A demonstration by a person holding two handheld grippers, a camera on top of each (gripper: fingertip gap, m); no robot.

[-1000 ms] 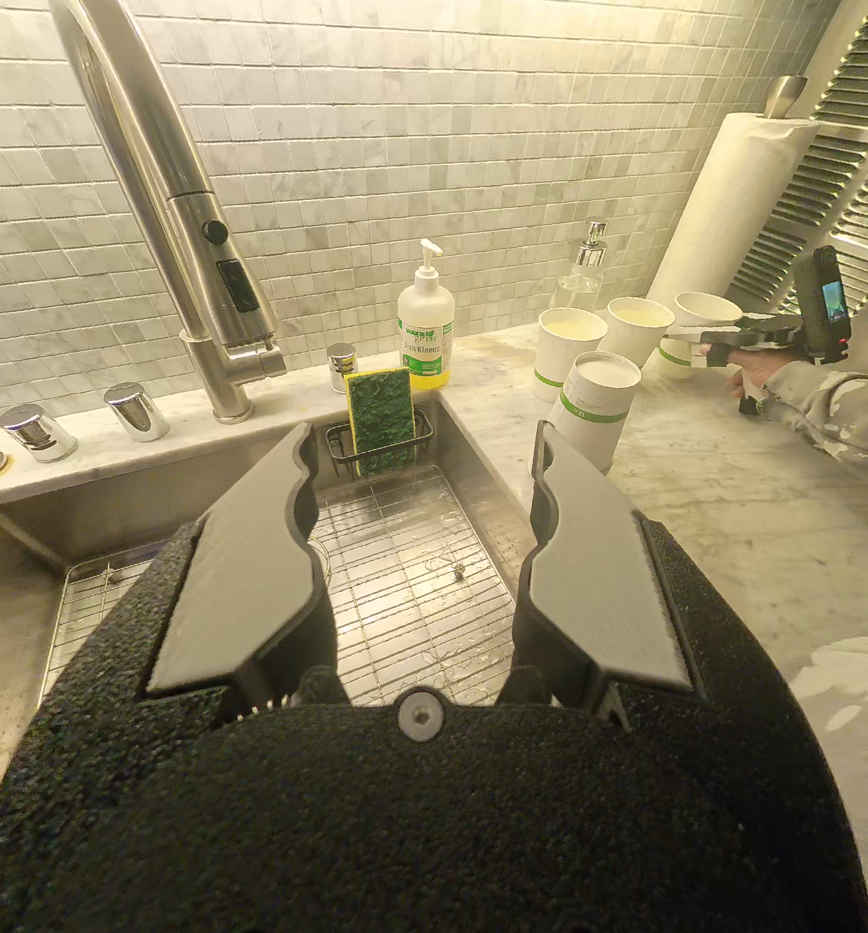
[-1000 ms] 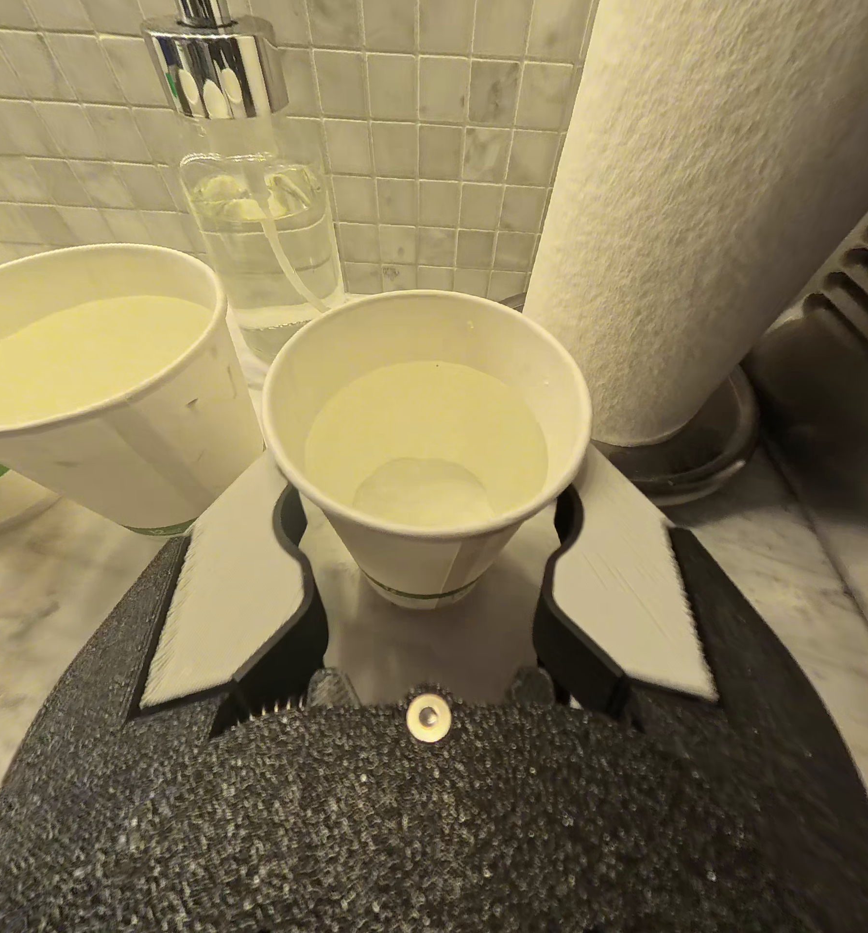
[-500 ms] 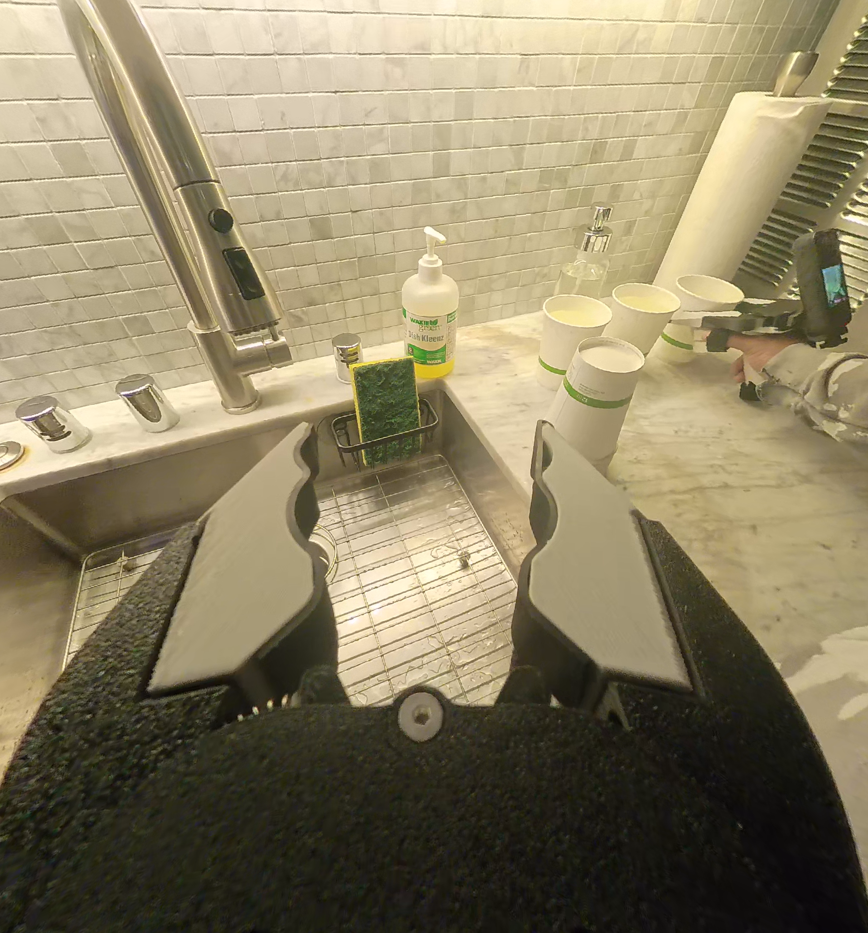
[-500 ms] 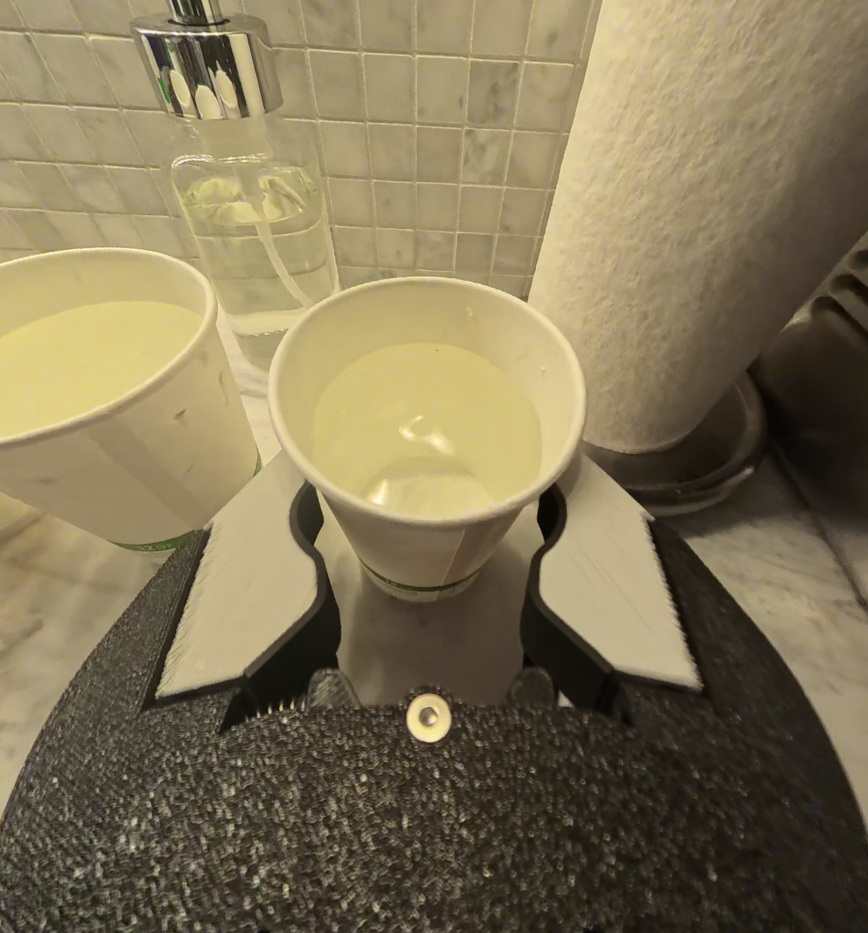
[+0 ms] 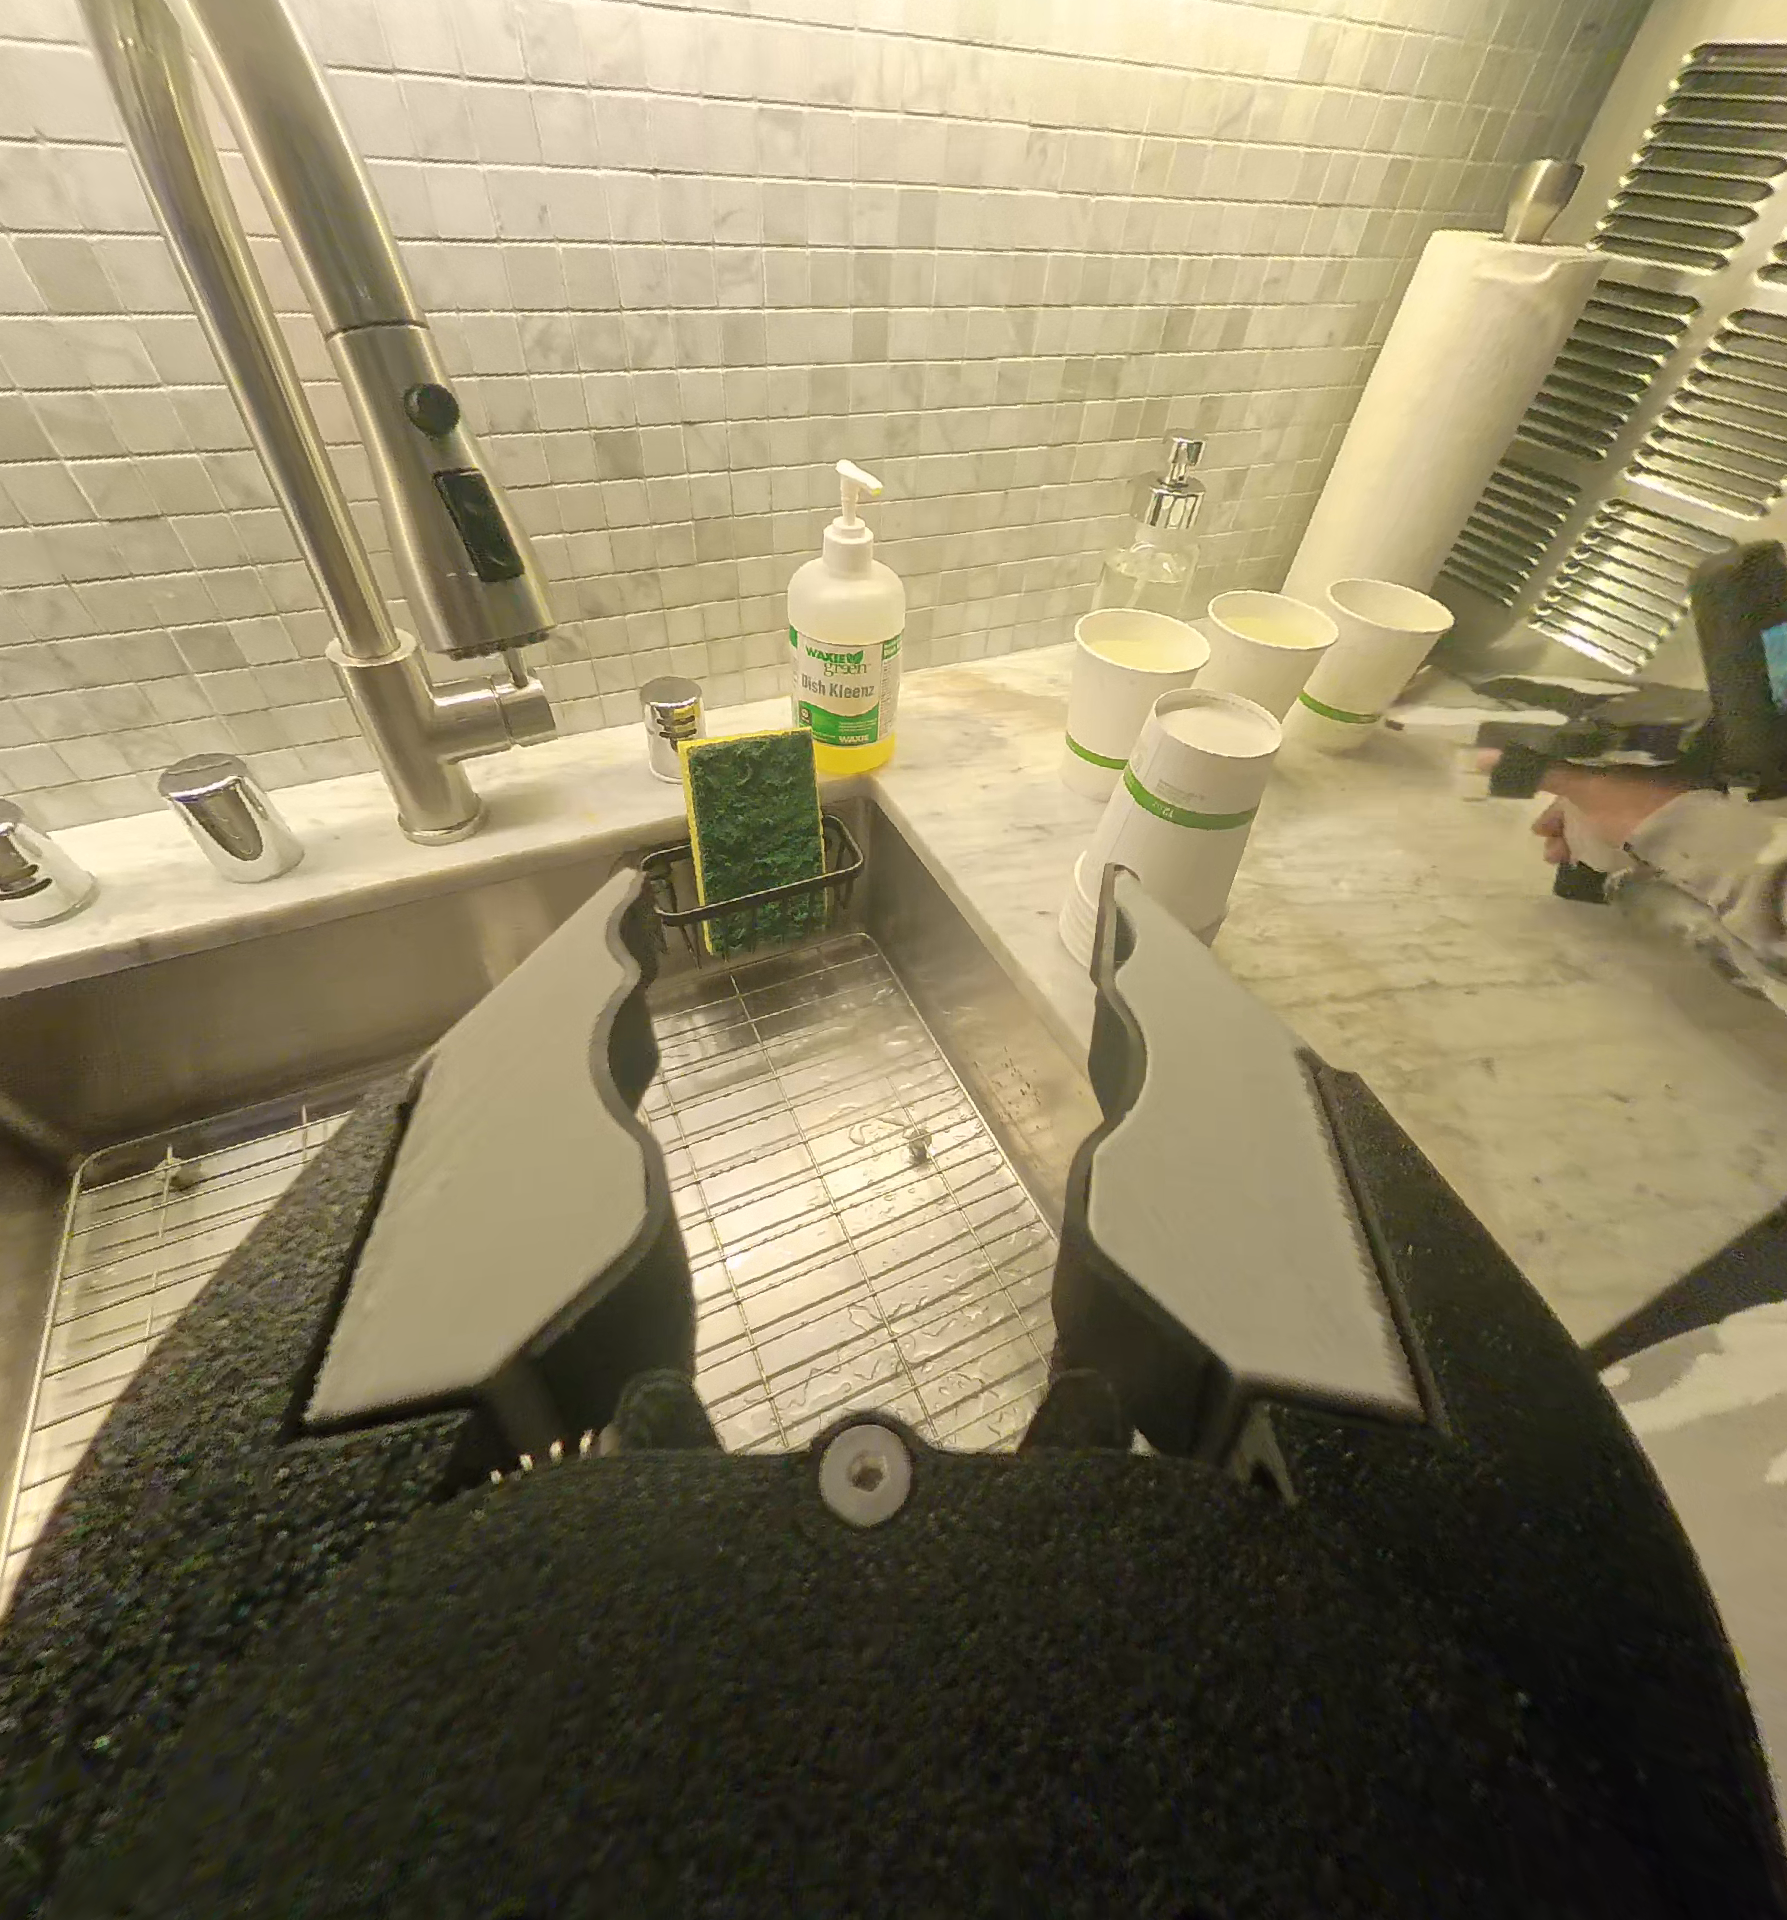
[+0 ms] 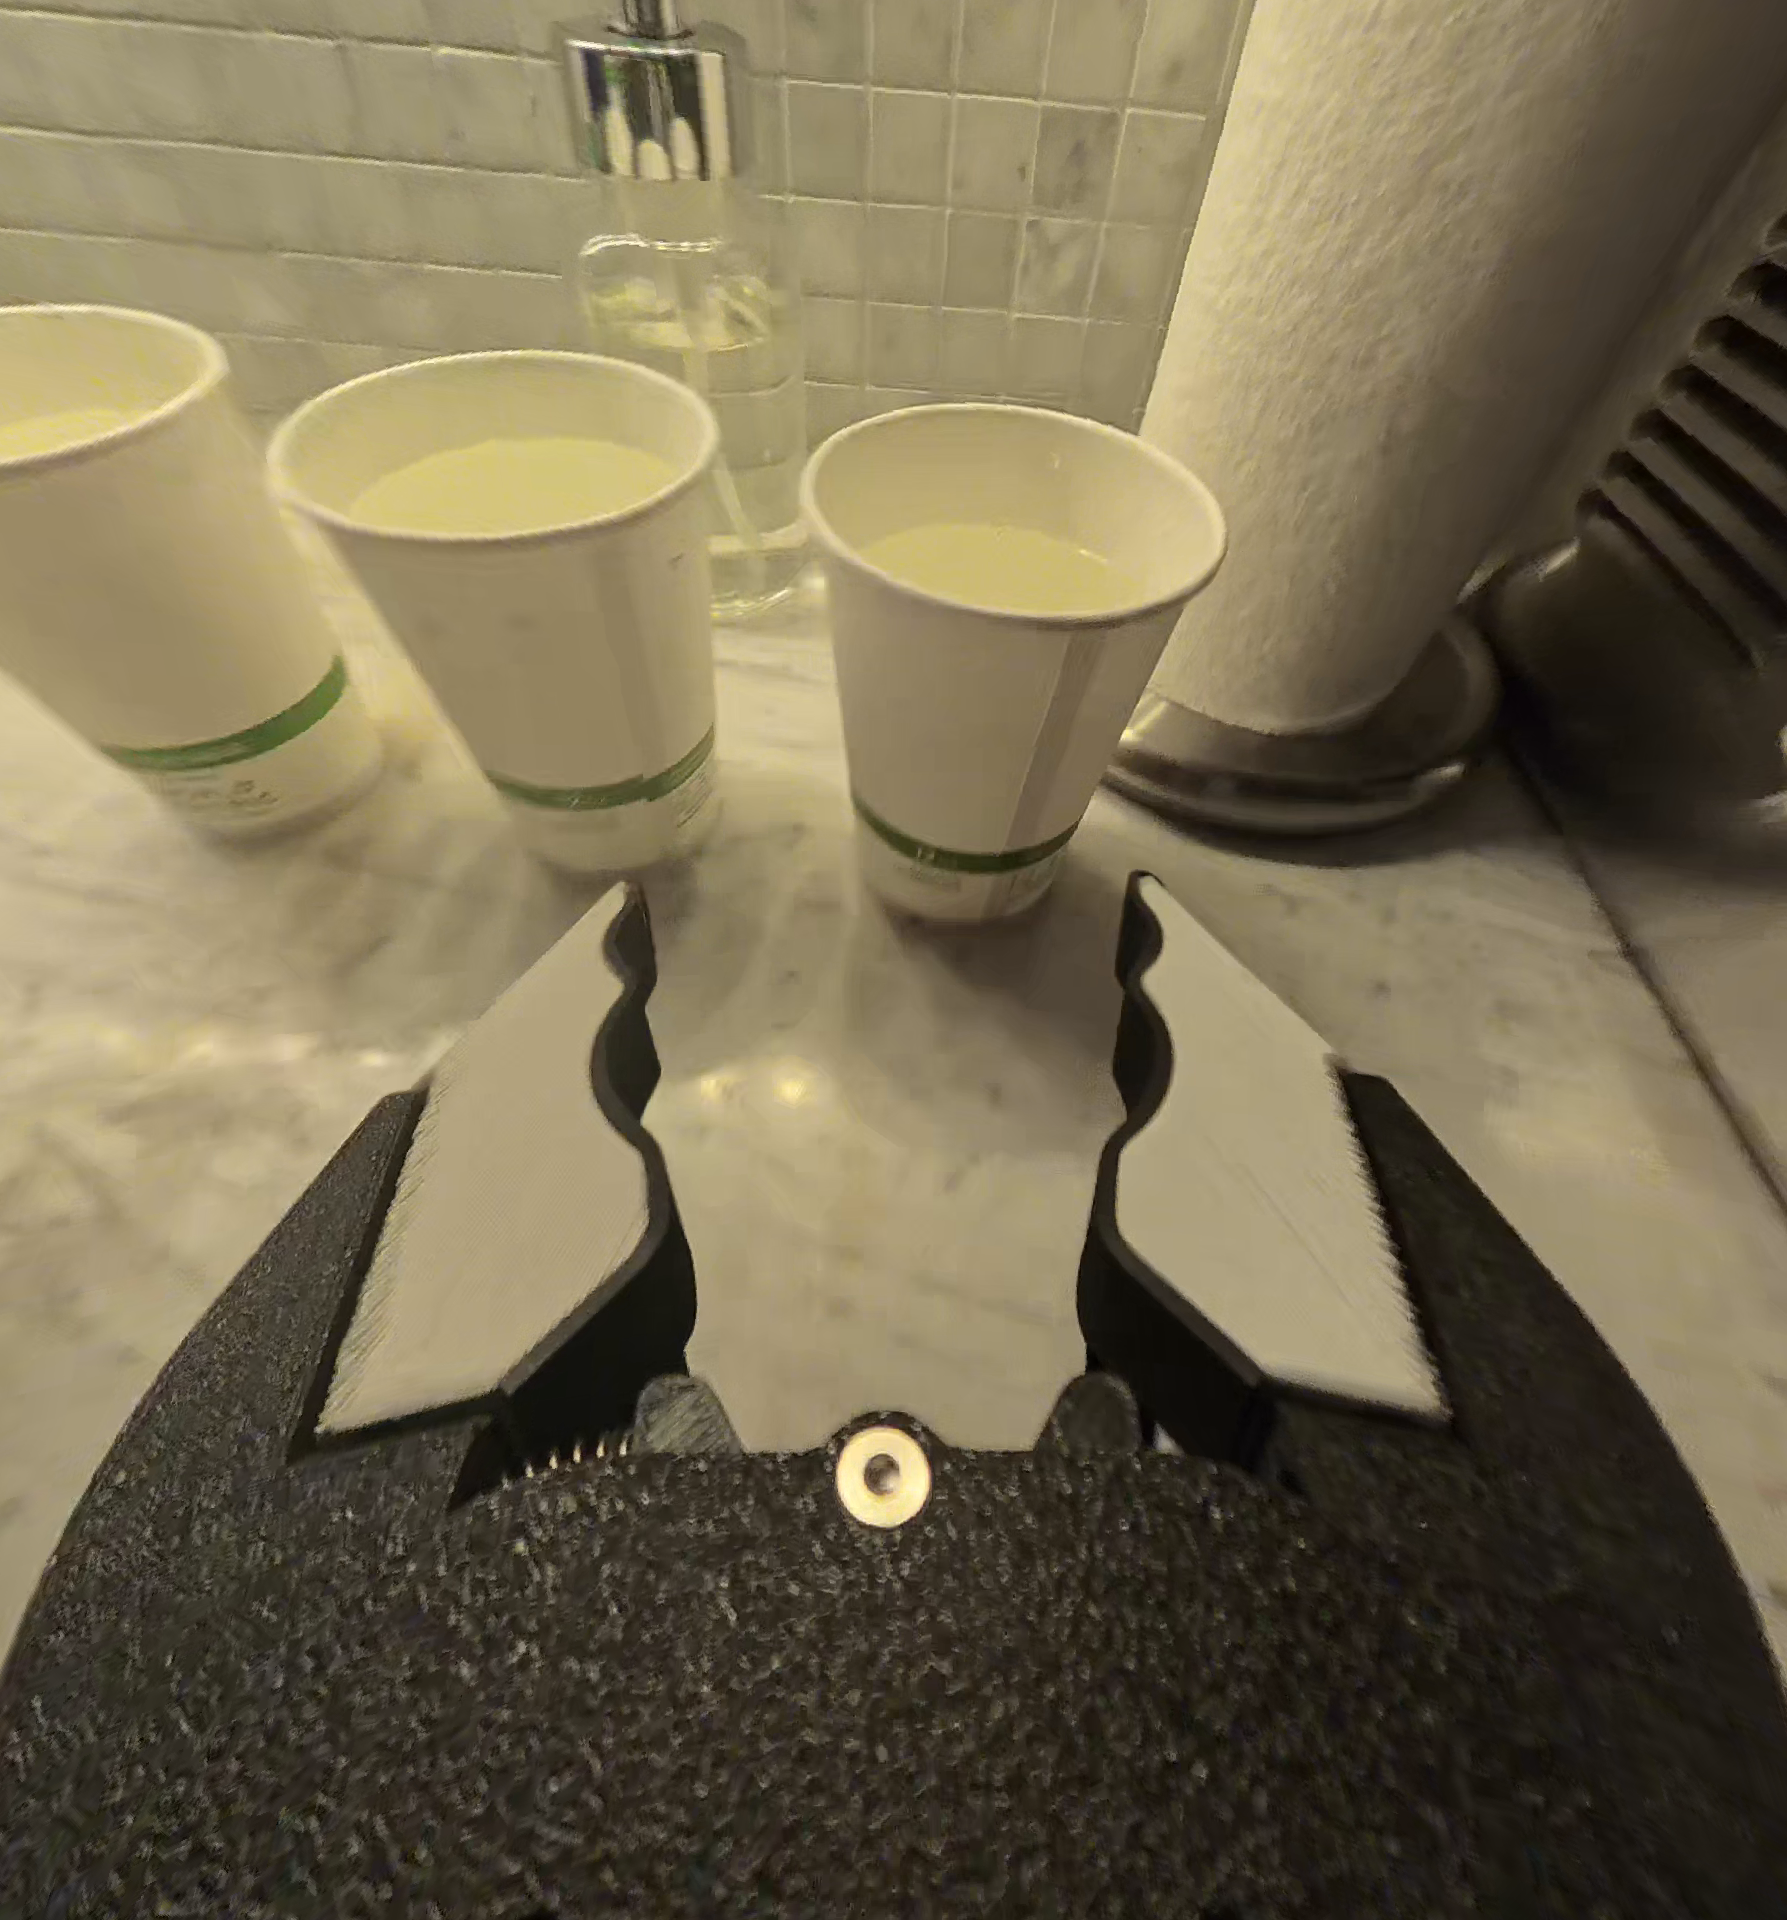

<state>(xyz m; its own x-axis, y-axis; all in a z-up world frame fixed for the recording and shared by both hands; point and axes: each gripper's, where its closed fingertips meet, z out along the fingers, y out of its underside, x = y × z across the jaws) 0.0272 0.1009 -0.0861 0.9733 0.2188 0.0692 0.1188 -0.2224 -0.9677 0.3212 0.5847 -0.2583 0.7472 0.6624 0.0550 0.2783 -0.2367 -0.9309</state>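
Note:
My right gripper [image 6: 878,894] is open and empty, just short of a white paper cup [image 6: 1003,665] with a green band that stands upright on the marble counter [image 6: 245,1039] and holds liquid. Two more filled cups [image 6: 515,603] [image 6: 110,561] stand to its left. My left gripper [image 5: 868,894] is open and empty above the steel sink [image 5: 951,997]. In the left wrist view the same three cups [image 5: 1377,665] stand at the back right, with an upside-down stack of cups [image 5: 1180,821] in front. The right gripper [image 5: 1471,717] shows there too, held by a hand.
A faucet [image 5: 390,499] arches over the sink, with a green sponge [image 5: 754,831] in a wire caddy. A dish soap bottle [image 5: 845,644] and a clear pump dispenser [image 6: 691,343] stand by the tiled wall. A paper towel roll [image 6: 1471,343] stands right of the cups. It is some 20 centimeters from my right tips to the clear pump dispenser [image 6: 691,343]. It turns up in the left wrist view [image 5: 1166,576] as well.
My right gripper let go of the rightmost cup and drew back from it; the cup stands free on the counter. My left gripper stayed open over the sink and shifted slightly.

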